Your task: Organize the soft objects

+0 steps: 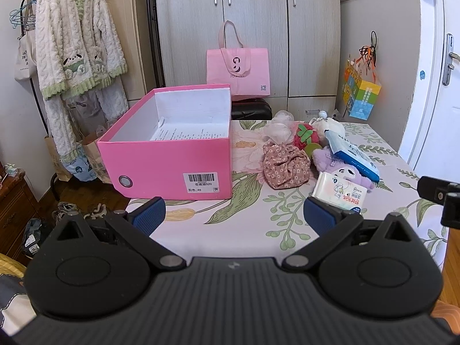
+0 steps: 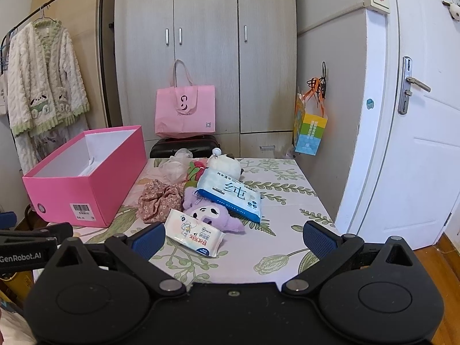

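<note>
Both the left hand-held gripper (image 1: 234,215) and the right hand-held gripper (image 2: 234,238) are held wide open and empty, short of the soft pile (image 2: 201,201), which is heaped beside the open pink box (image 1: 172,161) on the counter (image 2: 287,230), presumably for loading.

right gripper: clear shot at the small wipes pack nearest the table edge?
Probably yes. The right gripper has its jaws open, and the small wipes pack lies on top, nearest it, only leaning on the purple plush behind.
</note>
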A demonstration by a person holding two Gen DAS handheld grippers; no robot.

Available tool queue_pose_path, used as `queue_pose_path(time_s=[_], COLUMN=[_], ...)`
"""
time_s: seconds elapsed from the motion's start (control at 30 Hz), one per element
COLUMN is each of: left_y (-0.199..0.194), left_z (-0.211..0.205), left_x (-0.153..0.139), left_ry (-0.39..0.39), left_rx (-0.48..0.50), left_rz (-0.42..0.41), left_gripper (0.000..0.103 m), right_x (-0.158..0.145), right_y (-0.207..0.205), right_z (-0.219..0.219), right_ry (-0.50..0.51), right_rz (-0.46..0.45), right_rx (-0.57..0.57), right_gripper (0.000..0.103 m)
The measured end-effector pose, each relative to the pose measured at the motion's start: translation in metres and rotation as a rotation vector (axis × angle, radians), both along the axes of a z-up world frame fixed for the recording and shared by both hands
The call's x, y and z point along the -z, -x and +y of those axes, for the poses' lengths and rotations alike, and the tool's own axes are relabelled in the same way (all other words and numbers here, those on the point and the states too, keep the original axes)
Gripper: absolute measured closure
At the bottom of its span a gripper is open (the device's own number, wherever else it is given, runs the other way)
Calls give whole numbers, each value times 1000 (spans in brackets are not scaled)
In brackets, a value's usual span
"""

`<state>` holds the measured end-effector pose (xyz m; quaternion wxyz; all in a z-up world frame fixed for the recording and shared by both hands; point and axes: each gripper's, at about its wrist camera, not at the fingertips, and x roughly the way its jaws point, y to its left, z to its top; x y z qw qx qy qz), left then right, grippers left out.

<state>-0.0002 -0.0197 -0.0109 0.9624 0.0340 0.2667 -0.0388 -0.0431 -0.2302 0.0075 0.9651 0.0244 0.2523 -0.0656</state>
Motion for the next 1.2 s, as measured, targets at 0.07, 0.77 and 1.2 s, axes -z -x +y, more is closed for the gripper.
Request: queue_pose_path(time_s=[0.07,0.77,1.2], left_y=[0,3,-17], left_z=[1,4,-10], left_x=[0,-1,-15], left_ry=[0,5,44], left_rx=[0,-3,78], left_rz=[1,-12,-83], left_gripper=[0,0,0], right_x=[0,3,-10], right_y=[0,-1,-11], right_z=[0,-2,-23], right_ry=[0,7,-21], right_rz=[0,1,-40], right_rx=[-1,-15,-131], right_gripper=[0,0,0])
